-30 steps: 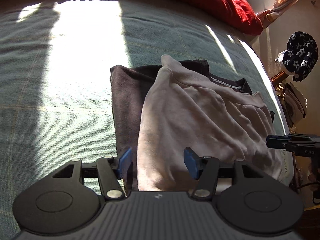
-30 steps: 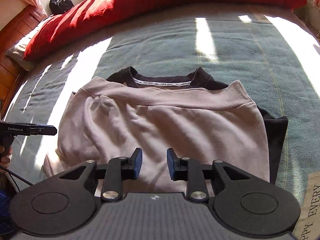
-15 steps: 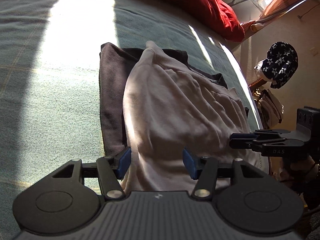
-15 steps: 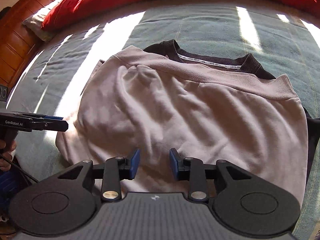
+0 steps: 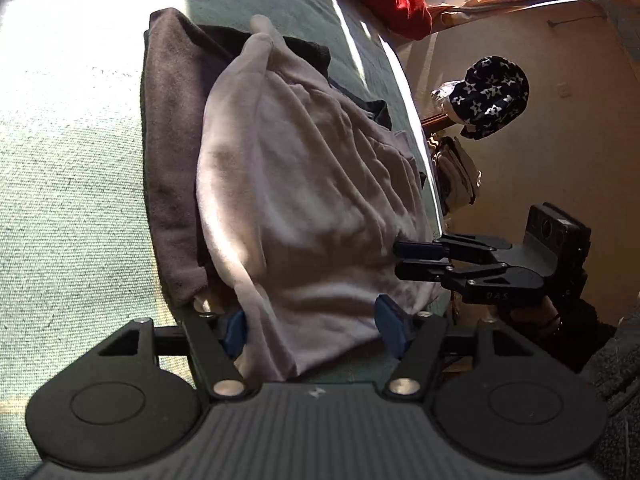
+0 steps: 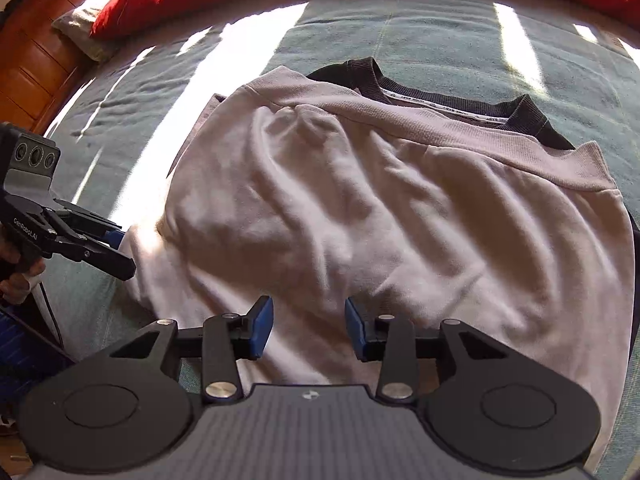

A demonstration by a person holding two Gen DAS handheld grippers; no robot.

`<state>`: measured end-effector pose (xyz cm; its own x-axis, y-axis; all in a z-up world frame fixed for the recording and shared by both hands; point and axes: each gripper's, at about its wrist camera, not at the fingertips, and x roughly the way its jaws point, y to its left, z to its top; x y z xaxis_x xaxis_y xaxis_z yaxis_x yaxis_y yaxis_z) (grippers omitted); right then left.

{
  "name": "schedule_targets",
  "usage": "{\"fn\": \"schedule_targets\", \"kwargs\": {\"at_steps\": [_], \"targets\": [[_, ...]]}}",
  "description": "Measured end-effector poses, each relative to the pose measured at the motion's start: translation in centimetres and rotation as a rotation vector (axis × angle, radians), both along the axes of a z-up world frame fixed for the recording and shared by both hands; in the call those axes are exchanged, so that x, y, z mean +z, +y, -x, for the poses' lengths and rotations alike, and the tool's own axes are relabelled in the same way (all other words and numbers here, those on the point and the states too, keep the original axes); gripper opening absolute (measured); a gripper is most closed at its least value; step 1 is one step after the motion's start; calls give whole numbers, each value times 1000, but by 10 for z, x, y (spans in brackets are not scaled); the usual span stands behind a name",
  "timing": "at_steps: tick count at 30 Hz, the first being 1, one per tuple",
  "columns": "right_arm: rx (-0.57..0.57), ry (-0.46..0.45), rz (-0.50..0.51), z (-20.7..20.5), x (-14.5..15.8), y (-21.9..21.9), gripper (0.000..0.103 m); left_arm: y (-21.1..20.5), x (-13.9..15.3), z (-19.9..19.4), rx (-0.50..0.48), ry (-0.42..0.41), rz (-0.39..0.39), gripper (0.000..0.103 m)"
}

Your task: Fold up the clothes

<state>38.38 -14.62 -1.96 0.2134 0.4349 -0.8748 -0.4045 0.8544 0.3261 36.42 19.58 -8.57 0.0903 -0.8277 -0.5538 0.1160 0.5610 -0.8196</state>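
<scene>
On the bed point(image 6: 400, 20), the left gripper point(image 5: 312, 326) is opening wide, the pale sweatshirt's point(image 5: 304, 200) near corner between its pads, perhaps touching. The sweatshirt runs toward twelve o'clock over a dark garment point(image 5: 168, 160). The right gripper point(image 6: 308, 326), opening, hovers over the near edge; only its view shows the dark collar point(image 6: 452, 100).

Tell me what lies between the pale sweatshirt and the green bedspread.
A dark sweatshirt: the pale sweatshirt lies on top of it, over the green bedspread. The right wrist view shows its collar beyond the pale hem; the left wrist view shows its side.
</scene>
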Motion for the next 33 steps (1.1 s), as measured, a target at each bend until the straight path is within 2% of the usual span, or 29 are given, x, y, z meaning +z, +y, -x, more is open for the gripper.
{"fn": "schedule_targets", "kwargs": {"at_steps": [2,8,12,15,18,21,23,25,27,28,32,33], "targets": [[-2,7,-1,0,-1,1,46,-3,-9,-5,-28,61,87,72],[5,3,10,1,1,5,48,-15,-24,0,-215,184,37,74],[24,-7,46,2,1,5,48,-13,-16,2,-317,199,-10,74],[36,-14,52,2,3,7,48,-12,-10,0,-345,189,-61,75],[59,-44,70,3,7,13,48,-3,5,-7,-294,142,-132,75],[86,-92,97,5,12,17,50,13,30,-14,-200,54,-241,75],[104,-105,107,6,12,19,51,19,50,-20,-133,-31,-270,75],[143,-113,108,10,9,22,51,19,61,-34,-74,-90,-218,77],[205,-104,88,16,5,29,51,5,60,-47,-68,-136,-136,80],[237,-101,75,21,4,32,51,-7,57,-53,-79,-168,-126,80],[319,-78,2,36,-2,46,51,-54,30,-79,-107,-236,-159,80],[321,-66,-19,38,-5,48,51,-58,25,-83,-99,-259,-213,80]]}}
